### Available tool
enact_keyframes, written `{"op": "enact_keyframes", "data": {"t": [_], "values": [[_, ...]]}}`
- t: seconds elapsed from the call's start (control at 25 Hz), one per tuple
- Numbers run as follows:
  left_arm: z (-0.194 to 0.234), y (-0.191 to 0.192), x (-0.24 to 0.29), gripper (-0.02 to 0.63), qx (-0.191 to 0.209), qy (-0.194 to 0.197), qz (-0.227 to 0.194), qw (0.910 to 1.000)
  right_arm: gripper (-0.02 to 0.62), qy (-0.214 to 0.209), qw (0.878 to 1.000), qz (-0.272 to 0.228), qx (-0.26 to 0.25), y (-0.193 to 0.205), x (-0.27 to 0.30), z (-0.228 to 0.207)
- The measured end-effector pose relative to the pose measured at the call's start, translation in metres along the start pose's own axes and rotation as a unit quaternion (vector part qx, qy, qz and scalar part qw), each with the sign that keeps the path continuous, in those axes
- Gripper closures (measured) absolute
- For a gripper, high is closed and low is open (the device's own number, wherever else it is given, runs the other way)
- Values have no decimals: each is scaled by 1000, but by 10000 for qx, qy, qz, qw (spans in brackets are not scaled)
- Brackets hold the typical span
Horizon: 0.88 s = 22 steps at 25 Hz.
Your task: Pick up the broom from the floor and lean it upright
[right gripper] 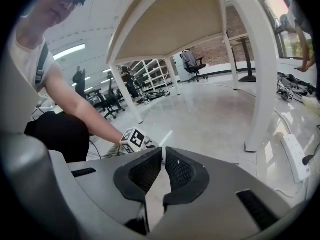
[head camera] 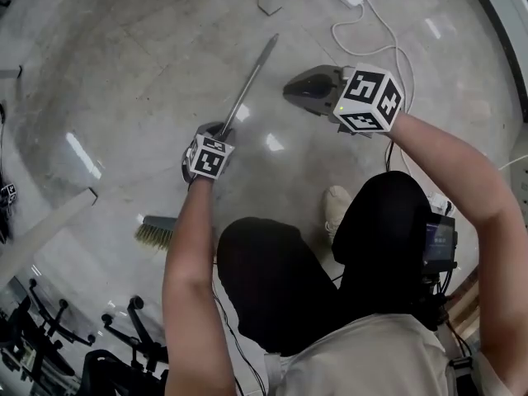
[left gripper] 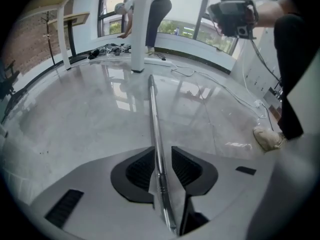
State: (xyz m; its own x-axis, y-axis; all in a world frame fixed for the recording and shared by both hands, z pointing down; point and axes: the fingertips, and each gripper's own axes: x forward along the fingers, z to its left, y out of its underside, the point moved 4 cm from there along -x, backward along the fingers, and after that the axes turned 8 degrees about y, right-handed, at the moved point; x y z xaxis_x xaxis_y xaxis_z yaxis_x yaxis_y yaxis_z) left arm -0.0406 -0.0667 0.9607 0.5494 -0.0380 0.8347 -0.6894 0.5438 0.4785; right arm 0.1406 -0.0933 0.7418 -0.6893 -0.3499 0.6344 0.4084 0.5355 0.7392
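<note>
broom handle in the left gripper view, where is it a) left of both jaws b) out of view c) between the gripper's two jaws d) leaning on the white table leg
C: the broom handle runs straight up the gap between the left gripper's parted jaws.

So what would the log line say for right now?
broom: lying on floor | left gripper: open, handle between jaws, not gripped | right gripper: shut, empty, off the broom

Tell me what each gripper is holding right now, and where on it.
Nothing is gripped. The left gripper straddles the broom handle partway along, jaws open, not pressing it. The right gripper is shut and empty.
</note>
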Motion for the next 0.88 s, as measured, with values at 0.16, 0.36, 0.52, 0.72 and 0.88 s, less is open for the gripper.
{"op": "enact_keyframes", "data": {"t": [0.16, 0.36, 0.52, 0.72, 0.88], "values": [[7, -5, 14, 500, 158, -286, 259, 9991, 563, -46, 9999, 83, -136, -4, 5, 7], [8, -4, 19, 497, 174, -426, 550, 9974, 563, -41, 9997, 137, -192, -6, 4, 12], [5, -5, 13, 528, -146, -290, 426, 9986, 563, 73, 9998, -91, -159, -20, -4, 4], [-10, -10, -26, 529, 37, -273, -2, 9996, 563, 56, 9978, -643, -180, -50, -33, 4], [-16, -19, -73, 529, 80, -488, -731, 9961, 563, -613, 9875, -1169, -865, -75, -66, 27]]}}
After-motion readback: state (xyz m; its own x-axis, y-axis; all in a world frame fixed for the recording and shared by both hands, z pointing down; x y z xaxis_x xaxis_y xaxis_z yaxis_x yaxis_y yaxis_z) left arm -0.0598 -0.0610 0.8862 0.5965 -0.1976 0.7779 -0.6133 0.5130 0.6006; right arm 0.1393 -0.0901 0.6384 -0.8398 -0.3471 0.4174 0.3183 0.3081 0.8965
